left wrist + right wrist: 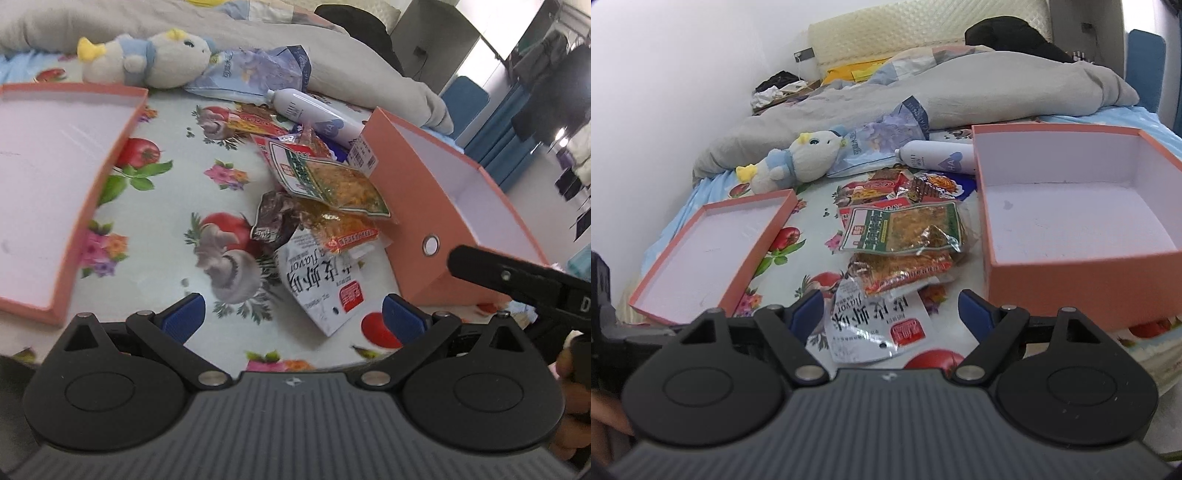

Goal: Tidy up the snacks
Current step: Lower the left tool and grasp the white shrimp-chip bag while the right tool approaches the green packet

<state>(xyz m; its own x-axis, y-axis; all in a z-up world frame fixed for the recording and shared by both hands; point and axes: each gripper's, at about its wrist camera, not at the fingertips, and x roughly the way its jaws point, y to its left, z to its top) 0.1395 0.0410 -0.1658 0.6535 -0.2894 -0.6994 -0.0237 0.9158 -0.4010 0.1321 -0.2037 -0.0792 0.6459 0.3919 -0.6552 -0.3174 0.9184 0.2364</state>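
Note:
A heap of snack packets lies on a flowered cloth between two pink boxes. On top is a green-labelled packet (328,177) (905,225), under it an orange one (347,230) (908,271), nearest is a white packet with black writing (321,284) (875,328). The deep pink box (417,206) (1071,280) stands on the right, empty. The shallow pink lid (107,177) (753,258) lies on the left, empty. My left gripper (293,314) is open and empty above the cloth before the heap. My right gripper (892,312) is open, its fingers either side of the white packet.
A plush toy (147,59) (801,158), a pale blue bag (258,70) (882,140) and a white bottle (314,110) (938,157) lie behind the heap. A grey duvet (960,88) fills the back. The other gripper's black body (517,280) shows right of the deep box.

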